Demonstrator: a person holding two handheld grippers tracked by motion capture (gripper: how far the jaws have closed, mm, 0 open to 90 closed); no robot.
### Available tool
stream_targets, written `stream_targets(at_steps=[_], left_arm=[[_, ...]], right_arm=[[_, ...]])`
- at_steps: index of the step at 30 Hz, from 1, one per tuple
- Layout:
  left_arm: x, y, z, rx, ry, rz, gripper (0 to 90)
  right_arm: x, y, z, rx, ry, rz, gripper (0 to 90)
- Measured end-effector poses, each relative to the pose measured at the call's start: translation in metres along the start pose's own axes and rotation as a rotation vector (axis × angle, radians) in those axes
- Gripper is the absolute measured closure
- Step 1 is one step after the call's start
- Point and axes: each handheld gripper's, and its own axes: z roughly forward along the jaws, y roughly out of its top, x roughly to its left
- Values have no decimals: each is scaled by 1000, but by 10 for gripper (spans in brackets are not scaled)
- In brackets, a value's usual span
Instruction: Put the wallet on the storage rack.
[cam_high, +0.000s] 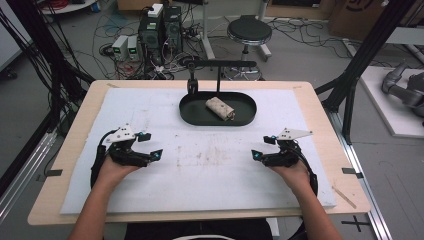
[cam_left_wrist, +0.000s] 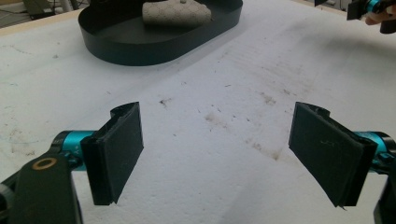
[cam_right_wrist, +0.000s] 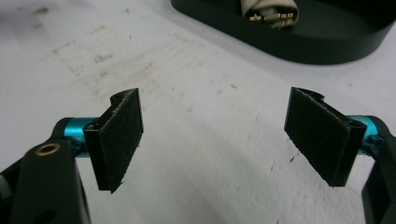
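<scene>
A black oval tray (cam_high: 192, 112) sits at the far middle of the white mat, with a rolled wrap (cam_high: 220, 108) lying inside it. My left gripper (cam_high: 151, 145) rests on the mat at the near left, open and holding nothing. At the near right, my right gripper (cam_high: 263, 148) is open and holds nothing too. In the left gripper view the jaws of the left gripper (cam_left_wrist: 217, 154) stand wide apart, with the tray (cam_left_wrist: 140, 49) and wrap (cam_left_wrist: 175, 13) ahead. In the right gripper view the right gripper (cam_right_wrist: 215, 140) spreads wide, facing the tray (cam_right_wrist: 317, 46) and the wrap's open end (cam_right_wrist: 268, 11).
A stained white foam mat (cam_high: 200, 175) covers most of the wooden table (cam_high: 320, 110). A black stand with a horizontal arm (cam_high: 220, 65) rises just behind the tray. Beyond the table are a stool (cam_high: 249, 31), computer boxes (cam_high: 160, 27) and cables on the floor.
</scene>
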Motion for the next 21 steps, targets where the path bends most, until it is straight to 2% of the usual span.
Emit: stream_targets(at_steps=[6,9,21], left_arm=[[1,-1,3,5,1,0,177],[-1,-1,4,10,3,4,177],[-1,-2,5,6,-10,16,177]], right_arm=[[2,0,3,-12,3,-5,200],[1,-1,5,5,8,-4,200],[-3,0,1,-16,-25,5,200]])
